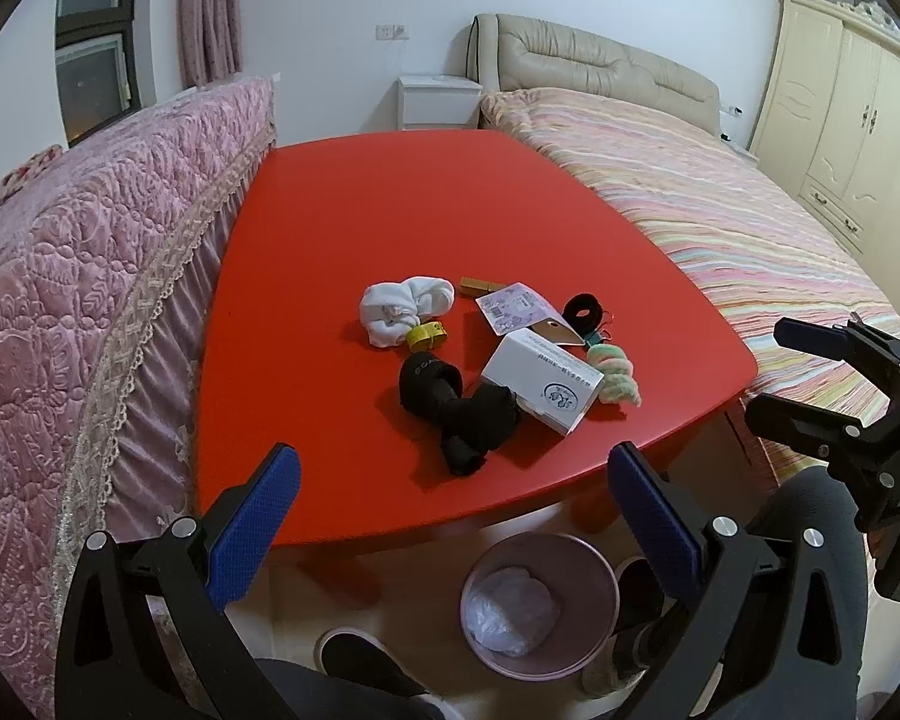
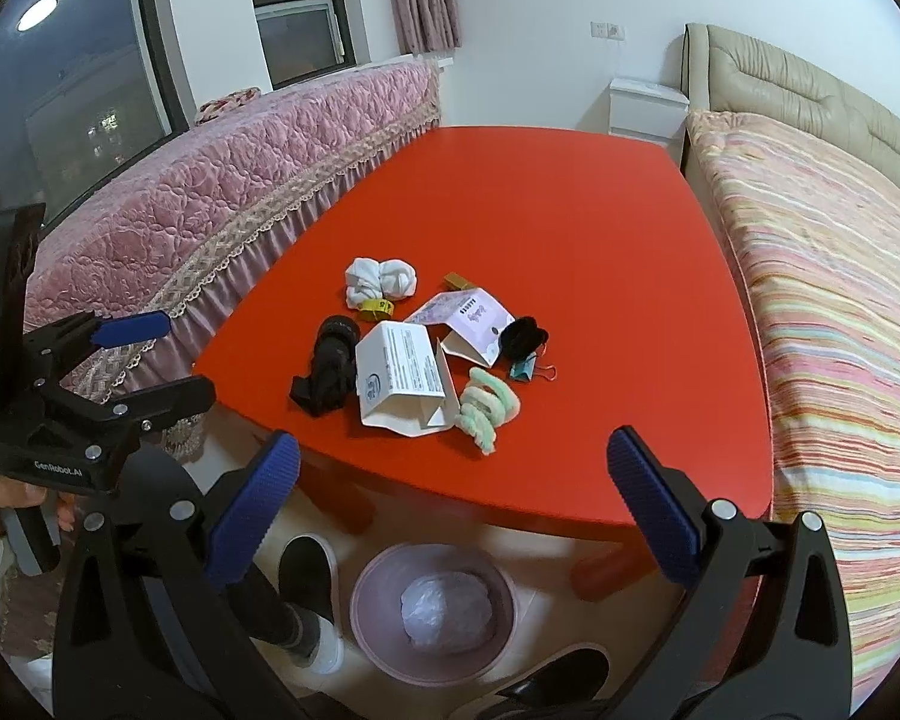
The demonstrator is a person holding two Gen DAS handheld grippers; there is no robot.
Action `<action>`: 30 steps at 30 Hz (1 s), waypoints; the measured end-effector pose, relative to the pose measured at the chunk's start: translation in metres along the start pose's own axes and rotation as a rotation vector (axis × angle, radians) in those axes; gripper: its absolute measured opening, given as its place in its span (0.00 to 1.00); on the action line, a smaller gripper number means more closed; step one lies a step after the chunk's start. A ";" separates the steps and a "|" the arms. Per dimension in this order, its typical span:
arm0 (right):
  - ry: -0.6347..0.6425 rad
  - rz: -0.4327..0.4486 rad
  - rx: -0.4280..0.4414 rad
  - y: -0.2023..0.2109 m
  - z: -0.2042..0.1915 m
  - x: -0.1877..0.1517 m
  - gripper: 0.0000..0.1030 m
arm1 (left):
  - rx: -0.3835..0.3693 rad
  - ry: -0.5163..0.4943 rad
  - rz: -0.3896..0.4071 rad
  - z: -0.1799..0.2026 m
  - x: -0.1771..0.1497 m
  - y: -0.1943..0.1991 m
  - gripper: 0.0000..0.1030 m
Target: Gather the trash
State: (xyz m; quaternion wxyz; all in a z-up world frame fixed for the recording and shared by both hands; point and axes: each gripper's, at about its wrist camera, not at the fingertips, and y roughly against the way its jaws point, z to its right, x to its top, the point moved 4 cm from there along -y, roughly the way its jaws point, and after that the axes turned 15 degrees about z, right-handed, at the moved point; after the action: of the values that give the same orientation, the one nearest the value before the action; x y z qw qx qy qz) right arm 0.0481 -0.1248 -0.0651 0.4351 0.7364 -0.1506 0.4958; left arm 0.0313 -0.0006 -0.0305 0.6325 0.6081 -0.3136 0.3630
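Red table (image 1: 342, 228) holds the trash: a white box (image 1: 540, 387) beside black socks (image 1: 462, 414). Both claws, left gripper (image 1: 450, 516) and right gripper (image 2: 453, 510), hang wide apart, holding nothing. A grab might catch a sock too, or miss the pink bin (image 1: 606, 576) below.

left tongs (image 1: 450, 516): spread, empty | right tongs (image 2: 453, 510): spread, empty

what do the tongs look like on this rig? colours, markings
Both are alike: the left tongs and right tongs have matte black angular frames with silver round bolt heads and blue textured pads. White lettering "GenRobot.AI" marks the left body in the right wrist view. No cables show. A bare hand with a white cuff grips the left handle.
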 end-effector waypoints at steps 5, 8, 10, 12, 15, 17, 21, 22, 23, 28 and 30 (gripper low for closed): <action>-0.003 -0.007 0.002 -0.001 0.000 -0.003 0.97 | -0.002 0.004 -0.005 0.001 -0.003 -0.002 0.95; -0.004 -0.010 -0.003 -0.002 0.001 -0.004 0.97 | -0.004 0.002 -0.008 0.003 -0.004 -0.003 0.95; -0.007 -0.021 0.001 -0.005 0.003 -0.006 0.97 | -0.006 -0.002 -0.010 0.004 -0.004 -0.004 0.95; 0.005 -0.032 0.004 -0.011 0.005 -0.007 0.97 | -0.005 -0.004 -0.009 0.004 -0.004 -0.005 0.95; 0.027 -0.064 0.013 -0.025 0.009 -0.007 0.97 | -0.007 0.000 -0.011 0.005 -0.005 -0.005 0.95; 0.037 -0.082 0.013 -0.034 0.012 -0.007 0.97 | -0.008 0.001 -0.012 0.005 -0.005 -0.005 0.95; 0.063 -0.127 0.025 -0.059 0.018 -0.009 0.97 | -0.008 0.006 -0.014 0.004 -0.006 -0.005 0.95; 0.071 -0.133 0.026 -0.063 0.019 -0.009 0.97 | -0.007 0.008 -0.014 0.004 -0.007 -0.005 0.95; 0.082 -0.142 0.025 -0.069 0.020 -0.010 0.97 | -0.004 0.010 -0.015 0.003 -0.007 -0.004 0.95; 0.139 -0.200 0.044 -0.093 0.020 -0.017 0.81 | 0.006 0.023 -0.016 -0.003 -0.009 -0.003 0.95; 0.156 -0.229 0.045 -0.102 0.019 -0.022 0.70 | 0.010 0.029 -0.020 -0.005 -0.011 -0.003 0.95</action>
State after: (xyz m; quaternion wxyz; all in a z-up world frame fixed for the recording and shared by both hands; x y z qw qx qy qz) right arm 0.1156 -0.0856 -0.1365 0.4825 0.7176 -0.0201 0.5019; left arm 0.0277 0.0039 -0.0413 0.6376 0.6090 -0.2968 0.3669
